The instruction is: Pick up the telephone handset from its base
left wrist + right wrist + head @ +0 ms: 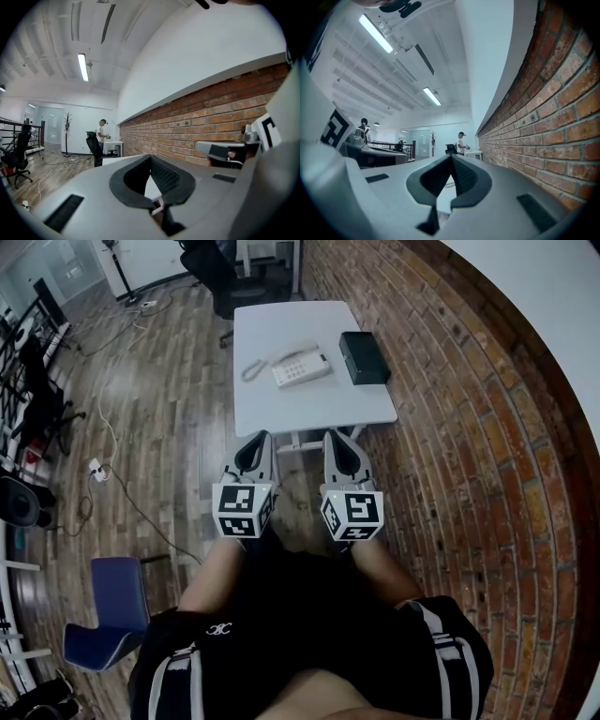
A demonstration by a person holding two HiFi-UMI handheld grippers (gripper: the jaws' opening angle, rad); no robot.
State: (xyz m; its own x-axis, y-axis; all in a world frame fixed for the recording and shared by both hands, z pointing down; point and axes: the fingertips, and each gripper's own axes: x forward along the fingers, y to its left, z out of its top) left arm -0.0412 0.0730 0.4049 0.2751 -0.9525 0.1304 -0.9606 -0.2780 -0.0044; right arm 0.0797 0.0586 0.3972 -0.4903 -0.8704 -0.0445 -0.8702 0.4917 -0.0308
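A white telephone (302, 368) sits on the small white table (309, 407), its handset (292, 353) resting on the base and a coiled cord (251, 369) trailing to the left. Both grippers hover side by side short of the table's near edge, pointing toward it. My left gripper (260, 435) is shut with nothing in it, and in its own view the left gripper (151, 157) shows its tips meeting. My right gripper (336, 434) is likewise shut and empty, and the right gripper (451, 157) shows closed tips in its own view. A sliver of the white table (446, 185) shows through the jaws.
A black box (363, 357) lies on the table right of the phone. A brick wall (469, 427) runs along the right. A black office chair (211, 268) stands beyond the table, a blue chair (117, 610) at the lower left. Cables (112, 474) cross the wooden floor. A person (101, 136) stands far off.
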